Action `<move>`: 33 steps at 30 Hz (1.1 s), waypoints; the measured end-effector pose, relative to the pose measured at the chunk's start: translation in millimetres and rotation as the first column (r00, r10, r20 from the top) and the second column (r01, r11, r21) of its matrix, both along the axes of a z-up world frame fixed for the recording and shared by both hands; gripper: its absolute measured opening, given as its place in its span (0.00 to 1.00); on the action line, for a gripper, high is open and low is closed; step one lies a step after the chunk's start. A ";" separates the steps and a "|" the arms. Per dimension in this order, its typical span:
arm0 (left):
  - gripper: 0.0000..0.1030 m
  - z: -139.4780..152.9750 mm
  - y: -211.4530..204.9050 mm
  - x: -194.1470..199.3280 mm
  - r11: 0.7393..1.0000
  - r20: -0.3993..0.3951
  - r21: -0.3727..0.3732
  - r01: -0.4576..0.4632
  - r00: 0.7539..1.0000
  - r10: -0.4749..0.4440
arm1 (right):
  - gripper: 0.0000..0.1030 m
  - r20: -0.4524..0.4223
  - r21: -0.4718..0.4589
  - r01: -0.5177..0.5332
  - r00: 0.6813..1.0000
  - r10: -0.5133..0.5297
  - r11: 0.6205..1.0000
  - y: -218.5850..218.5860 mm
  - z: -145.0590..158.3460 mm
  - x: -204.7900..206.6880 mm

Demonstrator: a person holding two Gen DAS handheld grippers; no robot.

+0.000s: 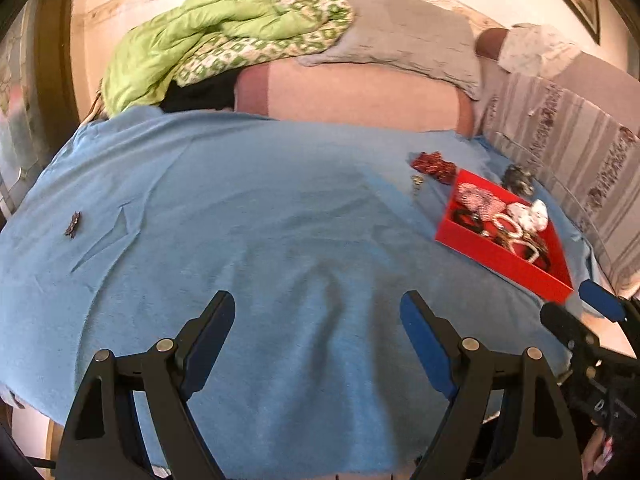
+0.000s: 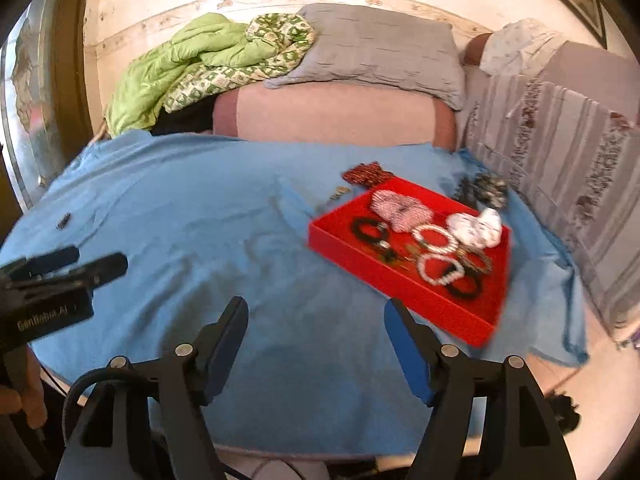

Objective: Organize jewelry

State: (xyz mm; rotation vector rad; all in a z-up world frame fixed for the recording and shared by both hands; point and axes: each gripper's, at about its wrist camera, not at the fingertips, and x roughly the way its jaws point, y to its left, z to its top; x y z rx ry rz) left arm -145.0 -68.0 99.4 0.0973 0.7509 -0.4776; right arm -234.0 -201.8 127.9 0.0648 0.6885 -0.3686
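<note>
A red tray (image 1: 496, 258) (image 2: 400, 298) lies on the blue cloth (image 1: 240, 240) (image 2: 200, 220) at the right, holding white bead bracelets (image 2: 436, 238), black rings (image 2: 370, 230) and other jewelry. Loose pieces lie on the cloth: a red bead piece (image 1: 434, 164) (image 2: 366, 174), a small metal piece (image 1: 417, 181) (image 2: 340, 192), a dark piece (image 1: 518, 180) (image 2: 482, 190) behind the tray, and a small dark piece (image 1: 73, 224) (image 2: 64, 221) far left. My left gripper (image 1: 318, 312) (image 2: 70, 262) is open and empty above the cloth. My right gripper (image 2: 316, 316) is open and empty near the tray's front corner.
The cloth covers a bed with a pink sheet (image 1: 352, 92). A green quilt (image 1: 192, 36) (image 2: 180, 64) and a grey pillow (image 1: 404, 28) (image 2: 376, 44) lie at the back. A striped cover (image 2: 560, 160) rises at the right. The bed's front edge is just below the grippers.
</note>
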 end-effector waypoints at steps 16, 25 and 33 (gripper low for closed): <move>0.81 4.6 5.3 -27.1 1.000 0.023 0.020 -0.002 1.000 0.002 | 0.77 0.019 -0.037 -0.008 1.000 0.009 0.999 13.5 14.4 -27.5; 0.81 0.9 9.5 -21.2 0.999 0.021 0.031 -0.020 1.000 0.020 | 0.78 0.000 -0.046 -0.023 1.000 0.023 0.999 21.0 9.0 -20.1; 0.81 -6.4 23.2 -9.3 0.997 0.008 0.043 -0.070 0.998 0.069 | 0.78 -0.024 -0.049 -0.042 0.999 0.041 0.998 29.7 0.3 -6.0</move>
